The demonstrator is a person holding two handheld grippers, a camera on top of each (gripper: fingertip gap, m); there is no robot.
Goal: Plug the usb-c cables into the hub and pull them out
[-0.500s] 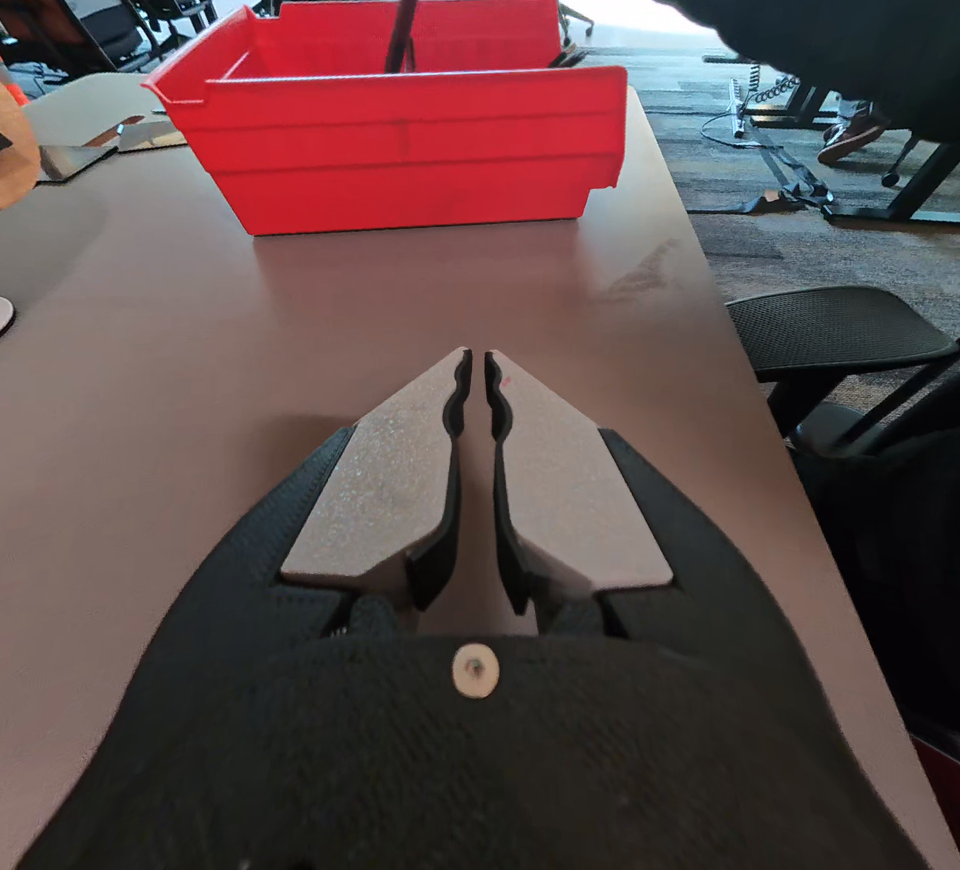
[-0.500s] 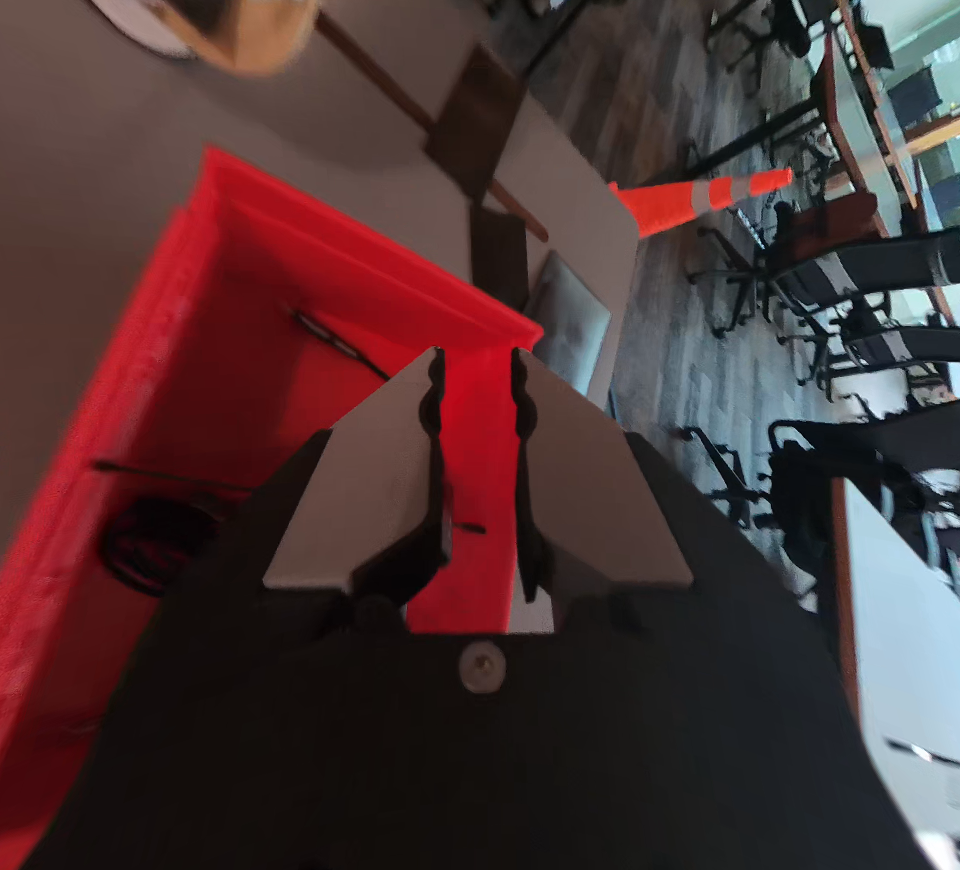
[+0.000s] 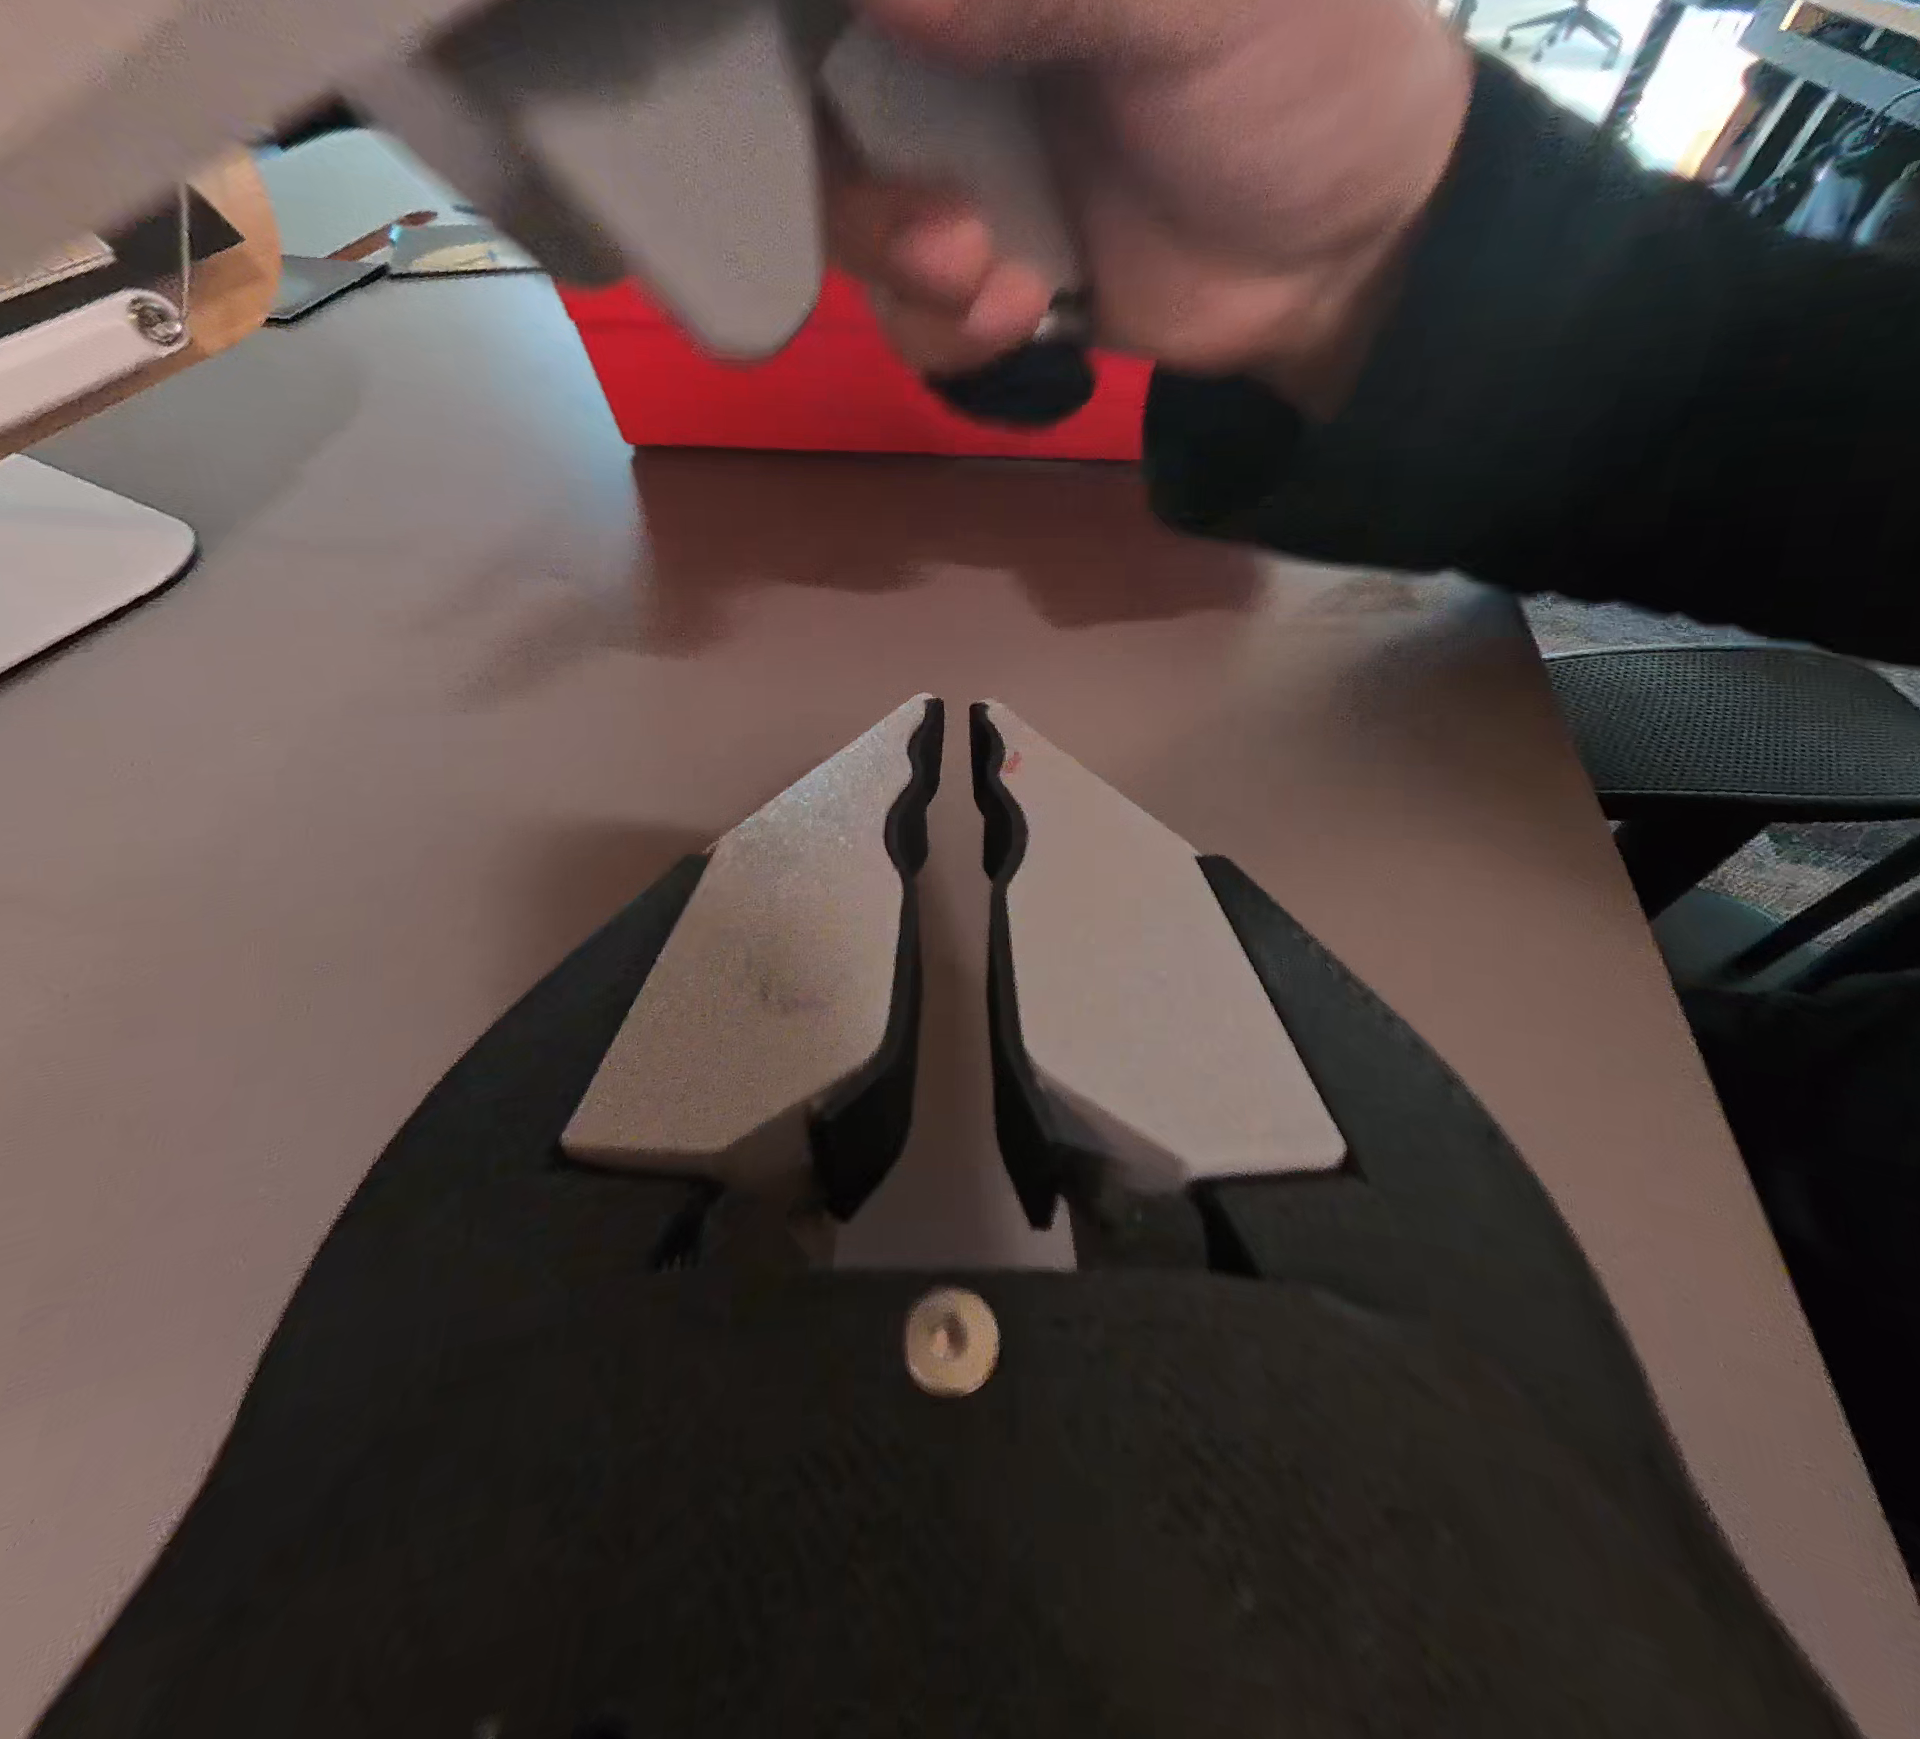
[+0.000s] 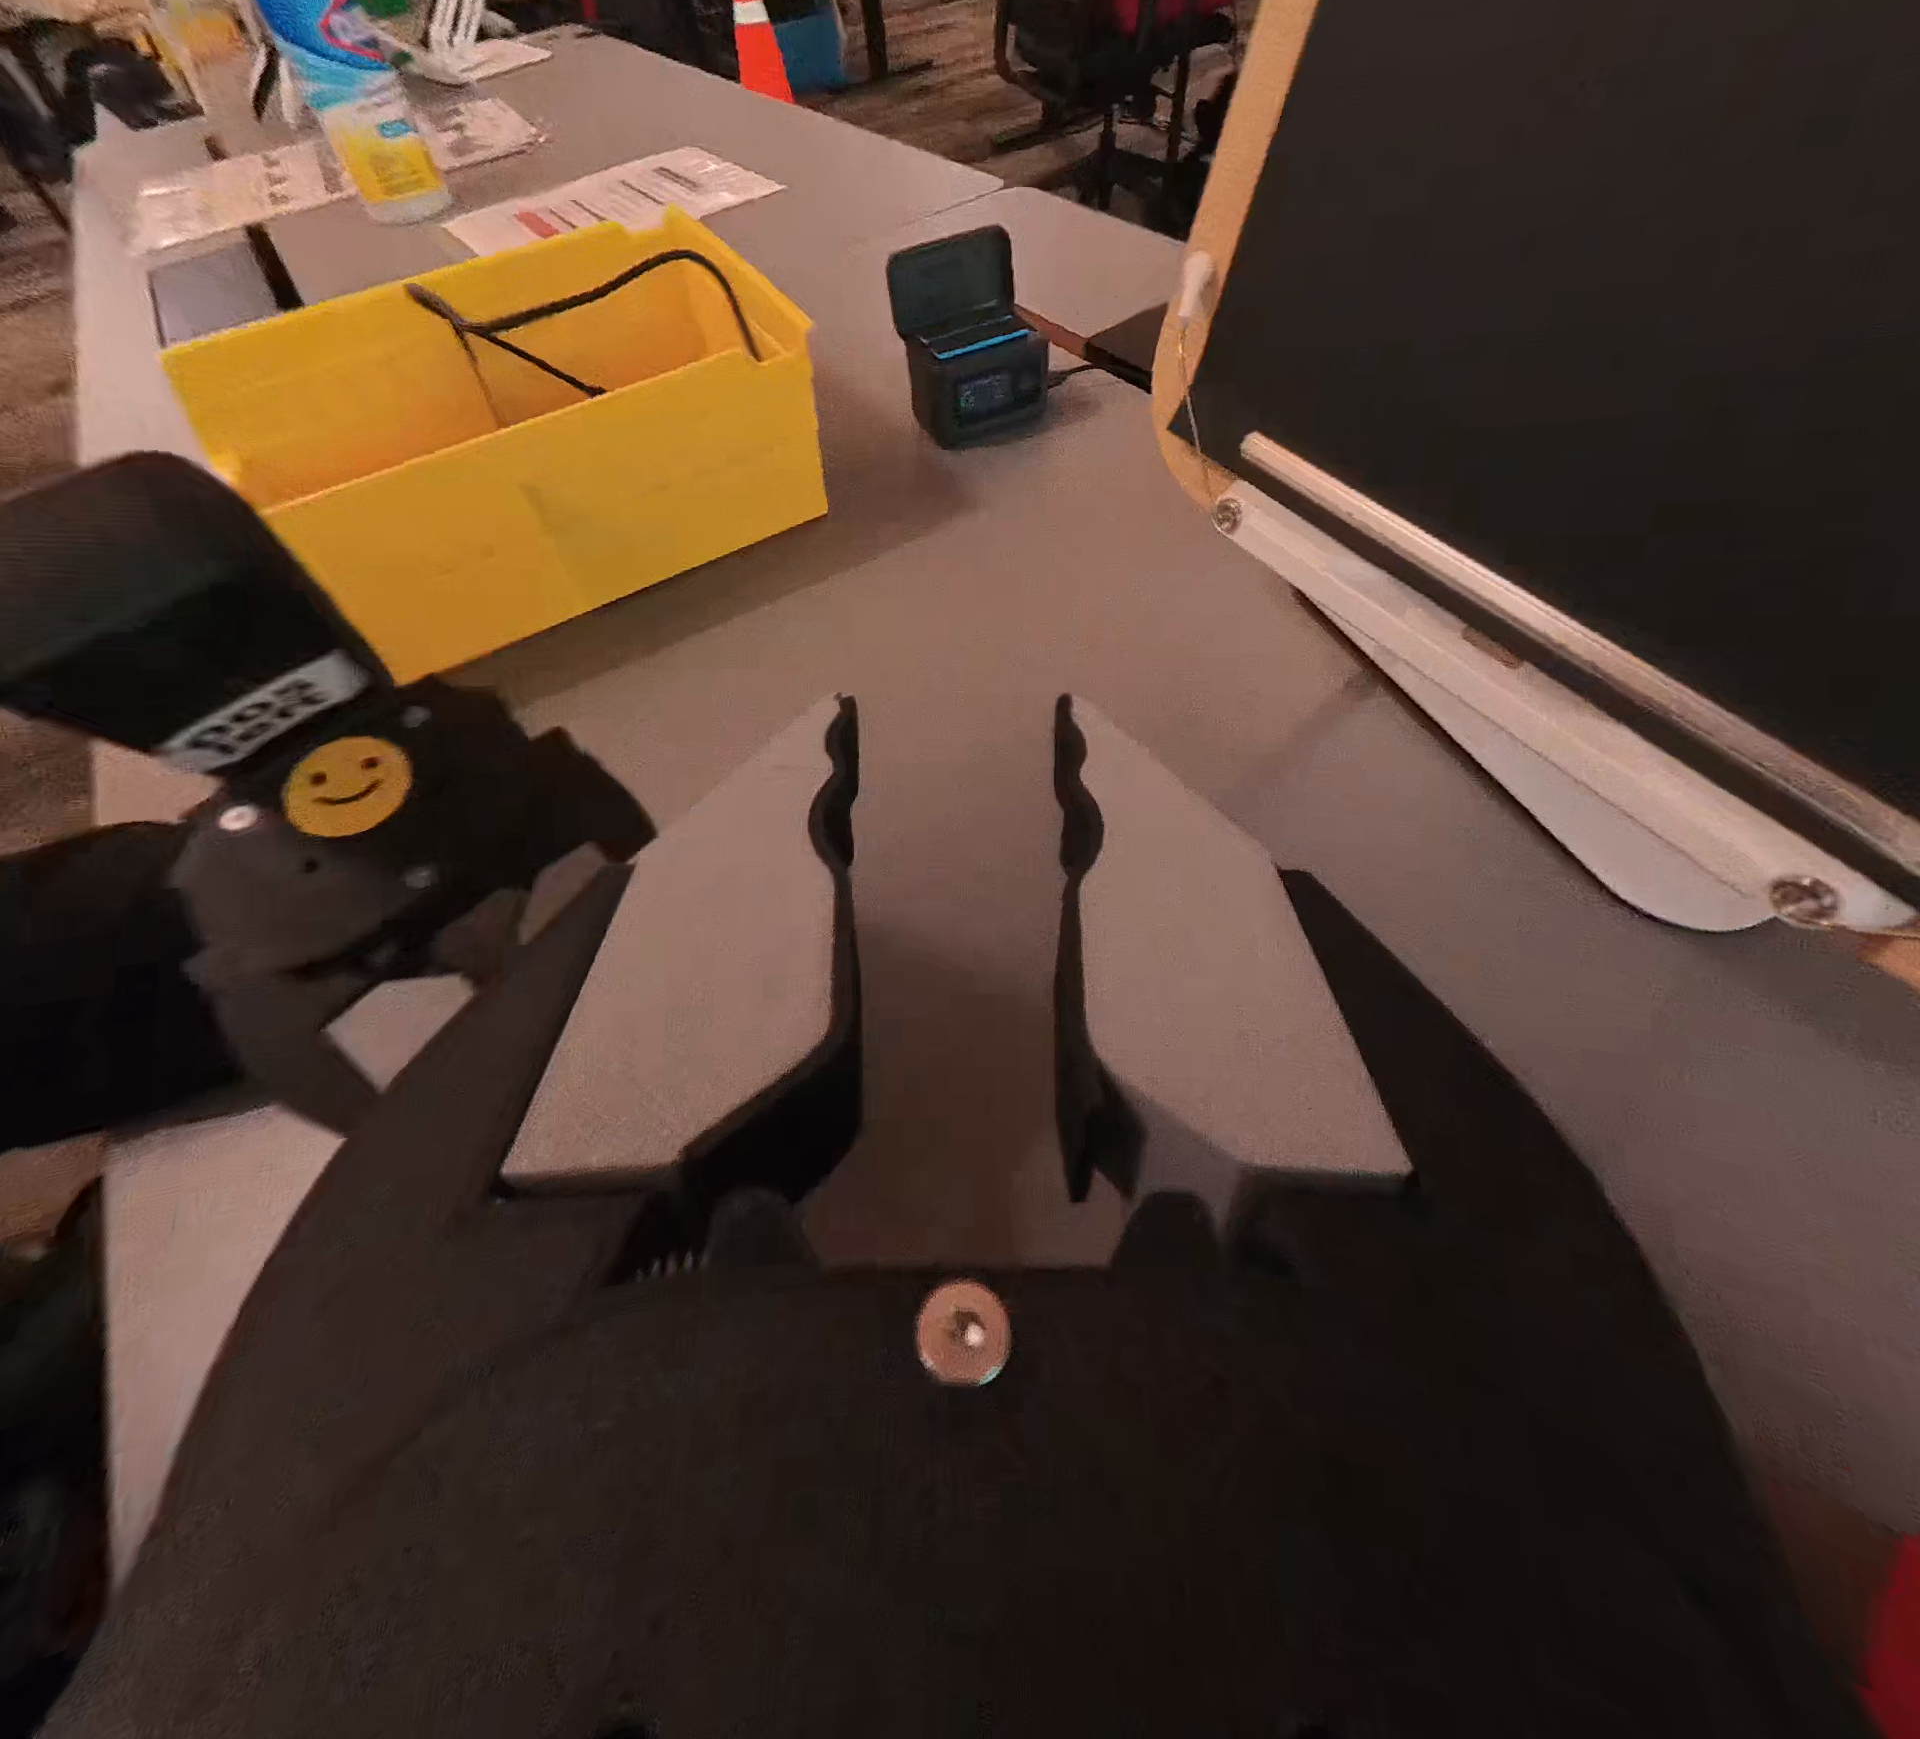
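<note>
The left claw point(image 3: 954, 710) sits low over the brown bench point(image 3: 436, 650), its tips almost touching with nothing between them. Ahead, a blurry hand point(image 3: 1132, 100) grips the other claw's handle in front of a red bin point(image 3: 831, 401). The right claw point(image 4: 954, 713) is partly open and empty above the bench. A yellow bin point(image 4: 582, 484) farther off holds a black cable point(image 4: 582, 307). I cannot see the hub

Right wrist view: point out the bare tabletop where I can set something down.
Free: the grey table between the yellow bin, the small black case and the board's white base, ahead of the open right gripper. Crowded: far left, by bottles and papers.
</note>
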